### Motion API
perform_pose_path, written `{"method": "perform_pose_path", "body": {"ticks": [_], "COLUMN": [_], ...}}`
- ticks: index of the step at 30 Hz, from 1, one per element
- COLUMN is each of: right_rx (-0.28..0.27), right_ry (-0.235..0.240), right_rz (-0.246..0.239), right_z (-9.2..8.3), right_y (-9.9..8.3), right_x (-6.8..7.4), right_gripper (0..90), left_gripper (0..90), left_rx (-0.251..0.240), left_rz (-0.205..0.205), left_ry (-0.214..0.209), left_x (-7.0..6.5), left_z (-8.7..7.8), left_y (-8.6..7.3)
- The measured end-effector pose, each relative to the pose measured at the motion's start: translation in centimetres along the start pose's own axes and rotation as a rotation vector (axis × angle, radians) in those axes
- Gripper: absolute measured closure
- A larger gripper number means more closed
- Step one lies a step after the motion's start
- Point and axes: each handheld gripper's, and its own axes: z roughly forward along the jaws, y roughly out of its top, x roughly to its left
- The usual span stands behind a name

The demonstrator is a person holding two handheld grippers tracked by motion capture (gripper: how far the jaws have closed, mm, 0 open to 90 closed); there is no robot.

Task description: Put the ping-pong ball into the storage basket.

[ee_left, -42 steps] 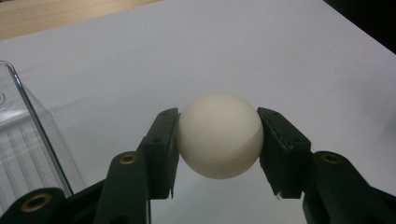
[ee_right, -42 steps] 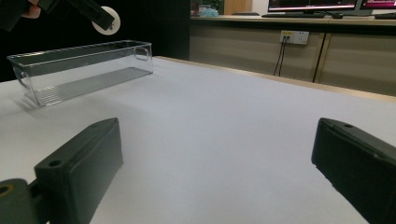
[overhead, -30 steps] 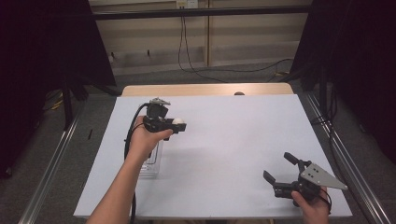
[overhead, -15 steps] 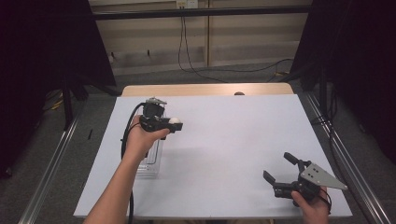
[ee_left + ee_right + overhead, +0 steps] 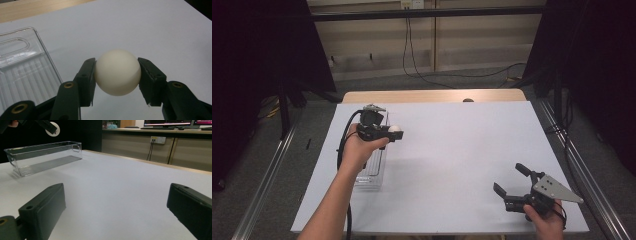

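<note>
White ball (image 5: 117,72) sits pinched between the left gripper's (image 5: 388,134) fingers, now shifted slightly off the clear tray (image 5: 371,170) near the table's left edge, likely being carried away. Right gripper (image 5: 514,184) rests with fingers spread near the right corner.

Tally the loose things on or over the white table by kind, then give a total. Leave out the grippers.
Small white round ball: 1
Clear plastic rectangular bin: 1
Total: 2
</note>
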Motion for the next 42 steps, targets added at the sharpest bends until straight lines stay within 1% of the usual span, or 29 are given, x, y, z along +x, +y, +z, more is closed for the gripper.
{"method": "perform_pose_path", "body": {"ticks": [1, 3, 4, 5, 8, 9, 10, 11, 12, 13, 14, 15, 17, 18, 20, 21, 24, 27, 30, 31, 32, 33, 34, 35, 38, 39, 40, 41, 42], "right_rx": [-0.001, -0.004, 0.0, 0.002, 0.002, 0.002, 0.003, 0.001, 0.0, 0.0, 0.003, 0.002, 0.003, 0.0, 0.003, -0.001, 0.0, 0.0, 0.002, 0.001, 0.002, 0.003, 0.003, 0.002, 0.002, 0.001, 0.003, 0.004, 0.003], "right_ry": [-0.004, -0.009, -0.008, -0.008, -0.008, -0.008, -0.006, -0.009, -0.012, -0.011, -0.006, -0.006, -0.005, -0.01, -0.005, -0.011, -0.009, -0.01, -0.006, -0.006, -0.005, -0.005, -0.006, -0.004, -0.005, -0.006, -0.006, -0.005, -0.005], "right_rz": [0.007, 0.001, 0.0, 0.002, 0.007, 0.006, 0.004, 0.003, 0.007, 0.007, 0.001, 0.002, 0.002, 0.008, 0.002, 0.007, 0.005, 0.006, 0.001, -0.001, 0.002, 0.002, 0.003, 0.004, 0.002, 0.001, 0.002, 0.002, 0.002], "right_z": [0.0, 0.0, 0.0, -0.1, -0.1, -0.1, -0.1, -0.1, 0.0, 0.0, -0.1, -0.1, -0.1, 0.0, -0.1, 0.0, 0.0, 0.0, -0.1, -0.1, -0.1, -0.1, -0.1, -0.1, -0.2, -0.1, -0.1, -0.1, -0.1], "right_y": [0.0, 0.0, 0.0, 0.0, 0.0, 0.0, 0.0, 0.0, 0.0, 0.0, 0.0, 0.0, 0.0, 0.0, 0.0, 0.0, 0.0, 0.0, 0.0, 0.0, 0.0, 0.0, 0.0, 0.0, 0.0, 0.0, 0.0, 0.0, 0.0], "right_x": [0.0, 0.0, -0.1, -0.1, -0.1, -0.1, -0.1, -0.1, -0.1, -0.1, -0.1, -0.1, -0.1, 0.0, -0.1, -0.1, 0.0, 0.0, -0.1, -0.1, -0.1, -0.1, -0.1, -0.1, -0.1, -0.1, -0.1, -0.1, -0.1], "right_gripper": [1.6, 1.6, 1.6, 1.6, 1.6, 1.6, 1.6, 1.6, 1.6, 1.6, 1.6, 1.6, 1.6, 1.6, 1.6, 1.6, 1.6, 1.6, 1.6, 1.6, 1.6, 1.6, 1.6, 1.6, 1.6, 1.6, 1.6, 1.6, 1.6], "left_gripper": [51.3, 51.2, 51.2, 51.2, 51.2, 51.3, 51.2, 51.3, 51.2, 51.2, 51.2, 51.2, 51.2, 51.2, 51.2, 51.2, 51.2, 51.2, 51.2, 51.2, 51.3, 51.2, 51.2, 51.2, 51.3, 51.2, 51.2, 51.2, 51.2], "left_rx": [0.003, 0.018, -0.005, -0.01, 0.014, 0.001, -0.007, 0.014, 0.001, 0.007, -0.005, -0.013, 0.002, -0.003, -0.017, 0.002, 0.003, -0.009, -0.001, -0.015, -0.002, -0.02, -0.021, -0.011, -0.006, -0.016, -0.016, -0.005, -0.01], "left_rz": [-0.007, 0.006, -0.003, -0.012, 0.001, 0.008, -0.015, 0.004, -0.003, 0.0, -0.015, -0.015, -0.005, -0.006, -0.024, -0.012, -0.01, -0.026, -0.011, -0.026, -0.012, -0.029, -0.034, -0.02, -0.019, -0.035, -0.033, -0.015, -0.023], "left_ry": [-0.001, 0.008, 0.008, 0.008, 0.01, 0.009, 0.015, 0.019, 0.022, 0.018, 0.02, 0.027, 0.02, 0.023, 0.029, 0.03, 0.029, 0.037, 0.039, 0.04, 0.043, 0.044, 0.045, 0.046, 0.046, 0.051, 0.053, 0.059, 0.056], "left_x": [0.0, 0.2, 0.2, 0.3, 0.5, 0.6, 0.5, 0.7, 0.7, 0.9, 0.8, 0.9, 1.1, 1.1, 1.1, 1.3, 1.5, 1.5, 1.8, 1.7, 1.8, 1.8, 1.8, 1.9, 2.1, 2.1, 2.2, 2.4, 2.4], "left_z": [0.0, -0.2, -0.1, -0.2, -0.5, -0.5, -0.5, -0.7, -0.6, -0.7, -0.7, -0.7, -0.9, -0.9, -0.9, -1.1, -1.3, -1.3, -1.5, -1.4, -1.5, -1.5, -1.5, -1.6, -1.7, -1.7, -1.7, -1.8, -1.8], "left_y": [0.0, 0.0, -0.1, 0.0, -0.1, -0.1, -0.2, -0.1, -0.2, -0.2, -0.3, -0.3, -0.3, -0.3, -0.3, -0.3, -0.3, -0.3, -0.3, -0.4, -0.3, -0.4, -0.5, -0.5, -0.5, -0.6, -0.6, -0.6, -0.7]}}
